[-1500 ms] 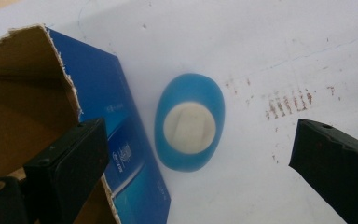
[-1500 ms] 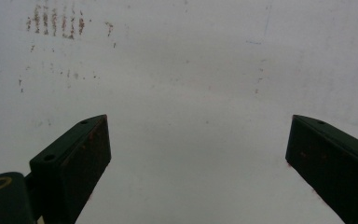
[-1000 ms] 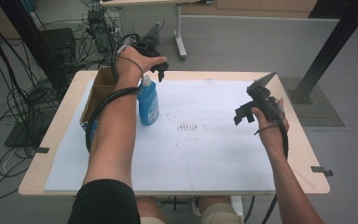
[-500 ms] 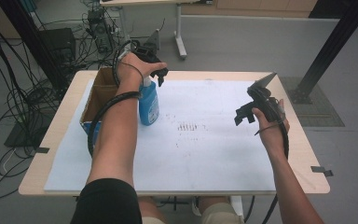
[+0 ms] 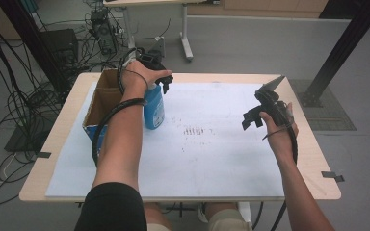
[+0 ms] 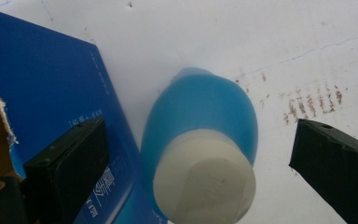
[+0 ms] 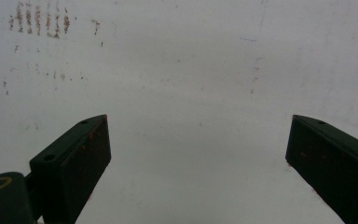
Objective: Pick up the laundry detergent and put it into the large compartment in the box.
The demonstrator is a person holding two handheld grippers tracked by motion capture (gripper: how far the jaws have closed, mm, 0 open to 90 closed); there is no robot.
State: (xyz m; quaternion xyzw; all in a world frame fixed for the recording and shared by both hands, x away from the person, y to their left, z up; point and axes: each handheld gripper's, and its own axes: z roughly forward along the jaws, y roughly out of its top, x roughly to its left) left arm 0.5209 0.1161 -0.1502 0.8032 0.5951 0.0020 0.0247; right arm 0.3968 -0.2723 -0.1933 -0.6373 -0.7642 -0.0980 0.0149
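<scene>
A box stands at the table's left edge, with the blue bottle upright just beside it. The left gripper hovers above the bottle's cap, fingers wide on either side, apart from it. The right gripper hangs over bare table, fingers wide.

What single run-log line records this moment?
left gripper: open, above blue bottle | bottle: upright beside cardboard box | right gripper: open, over white sheet
</scene>
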